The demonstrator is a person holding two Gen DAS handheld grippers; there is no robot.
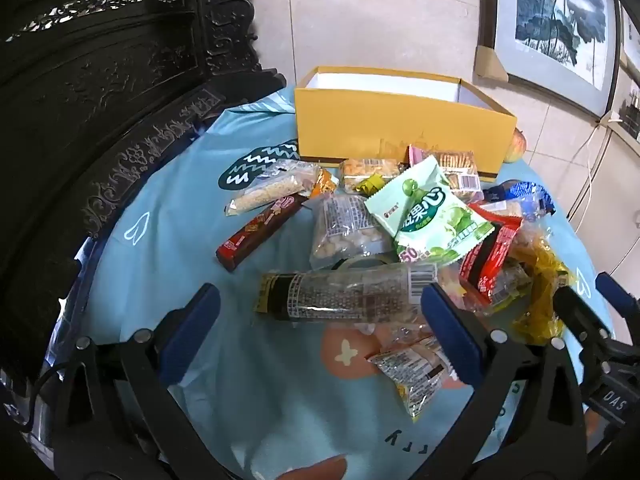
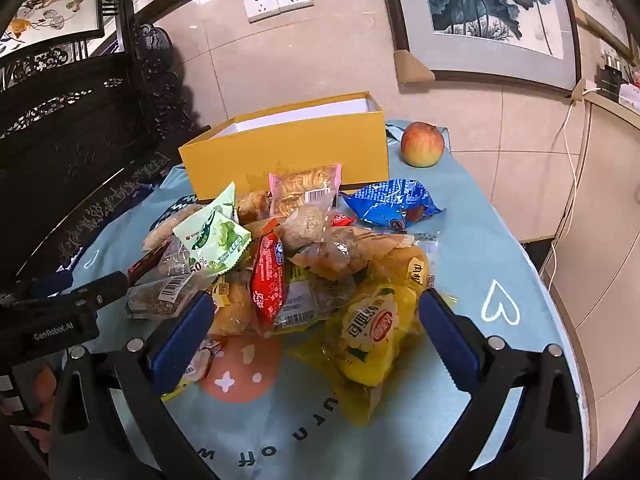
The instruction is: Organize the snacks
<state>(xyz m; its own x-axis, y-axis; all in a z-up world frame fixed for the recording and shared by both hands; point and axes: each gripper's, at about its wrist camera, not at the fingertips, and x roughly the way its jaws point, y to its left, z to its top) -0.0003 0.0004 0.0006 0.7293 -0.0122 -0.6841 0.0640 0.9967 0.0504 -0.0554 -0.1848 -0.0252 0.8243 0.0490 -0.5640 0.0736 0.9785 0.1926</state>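
Blue tablecloth (image 2: 472,240): snacks (image 2: 304,264) between fingers (image 2: 448,332).

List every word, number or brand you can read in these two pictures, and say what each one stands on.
"GenRobot.AI": on the left gripper, seen from the right wrist.
"DAS": on the right gripper, seen from the left wrist.
"50": on the green snack packet.
"60%": on the same packet in the right wrist view.
"urn off": on the blue tablecloth.
Barcodes and fine print on the other wrappers: too small to read.

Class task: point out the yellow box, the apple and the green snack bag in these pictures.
yellow box (image 2: 288,152): right wrist view, front wall.
apple (image 2: 422,144): right wrist view, middle of its skin.
green snack bag (image 1: 428,216): left wrist view, printed front.
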